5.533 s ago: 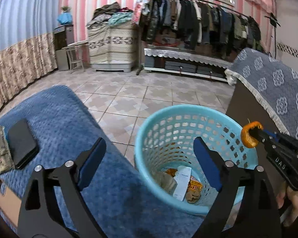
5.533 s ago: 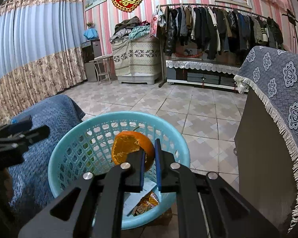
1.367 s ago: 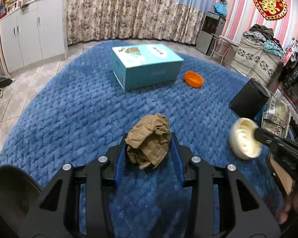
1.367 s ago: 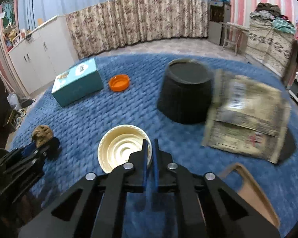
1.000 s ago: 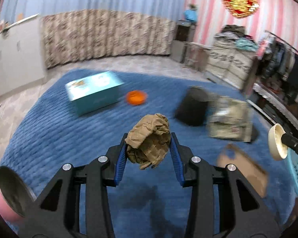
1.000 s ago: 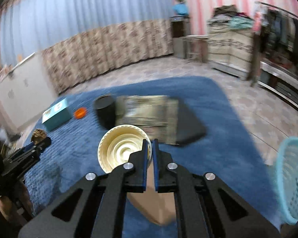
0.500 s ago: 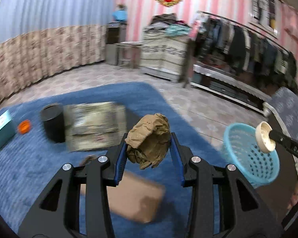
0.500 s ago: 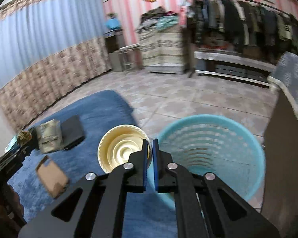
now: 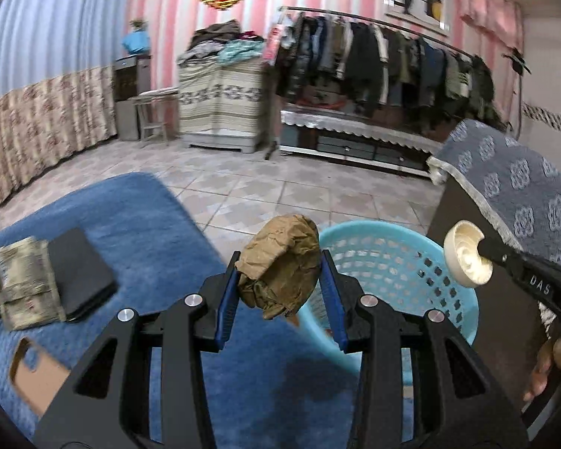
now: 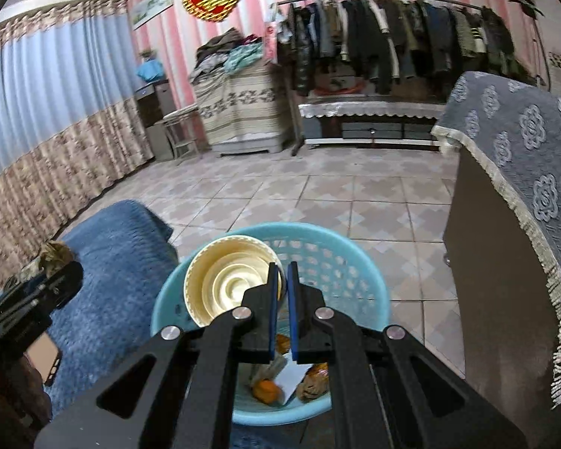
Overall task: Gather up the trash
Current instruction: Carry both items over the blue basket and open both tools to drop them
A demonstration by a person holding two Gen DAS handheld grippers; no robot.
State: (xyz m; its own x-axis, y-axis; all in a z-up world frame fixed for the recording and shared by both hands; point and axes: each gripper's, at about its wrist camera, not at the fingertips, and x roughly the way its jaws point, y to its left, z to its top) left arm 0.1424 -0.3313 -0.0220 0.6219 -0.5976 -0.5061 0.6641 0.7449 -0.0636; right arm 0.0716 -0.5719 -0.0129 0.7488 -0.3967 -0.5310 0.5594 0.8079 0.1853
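My left gripper (image 9: pixel 280 280) is shut on a crumpled brown paper wad (image 9: pixel 280 262), held just left of the light blue trash basket (image 9: pixel 422 254). My right gripper (image 10: pixel 282 273) is shut on the rim of a cream plastic cup (image 10: pixel 228 280), which hangs over the basket (image 10: pixel 359 265). In the left wrist view the cup (image 9: pixel 465 258) shows above the basket's right rim, with a hand (image 9: pixel 553 366) behind it. Orange peel and paper scraps (image 10: pixel 280 385) lie in the basket's bottom. The left gripper (image 10: pixel 45 280) appears at the left in the right wrist view.
A blue rug (image 9: pixel 131 232) carries a folded patterned cloth (image 9: pixel 22 284), a black case (image 9: pixel 78 269) and a tan phone case (image 9: pixel 33 374). A dark cabinet with a grey patterned cover (image 10: pixel 523 187) stands right of the basket. A clothes rack (image 10: pixel 392 45) lines the back wall beyond tiled floor.
Both grippers swung from over the rug to the basket, each keeping its load. The basket now fills the lower middle of both views, with the cup over it.
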